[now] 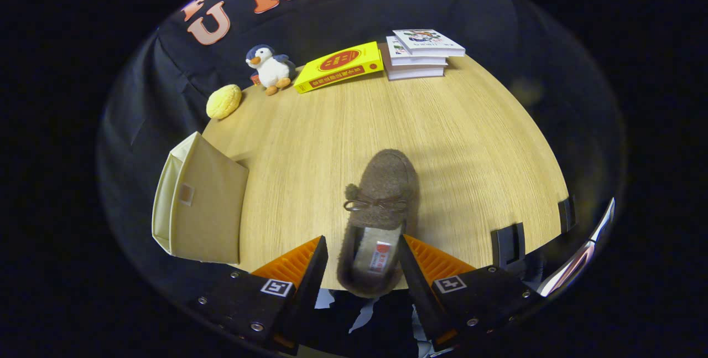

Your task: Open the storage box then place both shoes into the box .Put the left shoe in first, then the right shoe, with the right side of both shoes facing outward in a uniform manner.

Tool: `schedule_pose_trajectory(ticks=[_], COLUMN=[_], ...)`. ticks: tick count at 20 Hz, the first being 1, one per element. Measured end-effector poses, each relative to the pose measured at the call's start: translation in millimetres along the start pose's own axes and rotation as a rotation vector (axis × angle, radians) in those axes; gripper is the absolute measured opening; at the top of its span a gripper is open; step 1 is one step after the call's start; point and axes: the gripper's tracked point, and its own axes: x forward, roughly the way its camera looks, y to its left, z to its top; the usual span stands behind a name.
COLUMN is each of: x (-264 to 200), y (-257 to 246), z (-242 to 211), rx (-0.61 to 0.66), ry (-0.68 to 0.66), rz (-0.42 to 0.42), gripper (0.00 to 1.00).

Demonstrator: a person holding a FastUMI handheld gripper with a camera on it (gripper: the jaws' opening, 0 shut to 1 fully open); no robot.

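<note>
Straddling the heel of a brown fuzzy shoe (376, 219), our gripper (362, 261) has a finger on each side of the collar. The fingers sit close to the fluffy sides, but we cannot tell whether both press on it or only flank it. Shoe lies on the wooden table (470, 142), heel near the table's near edge, toe pointing away from us, small bow across the vamp.

To the left, near that same edge, stands the beige fabric storage box (202, 208). Its opening is hard to read from this angle; we judge the lid question unsettled.

For a good grip, we would close squarely on the collar behind the bow so the shoe does not swing, lift level, then turn it so its right side faces out before lowering.

Farther off along the back edge: a yellow round toy (224, 101), a plush penguin (269, 68), a yellow book (338, 66), a stack of books (420, 52).
</note>
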Motion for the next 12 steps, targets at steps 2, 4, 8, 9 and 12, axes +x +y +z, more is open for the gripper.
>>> schedule_pose_trajectory(ticks=[2,4,8,9,12], x=[15,30,56,60,69], y=[-15,-27,-38,-35,-45], z=[-5,-6,3,3,6], rx=[-0.014,-0.041,-0.063,-0.056,-0.046], ry=[0.007,0.007,-0.034,-0.038,-0.071], rz=[-0.019,-0.037,-0.058,-0.045,-0.094], gripper=[0.73,0.67,0.52,0.49,0.27])
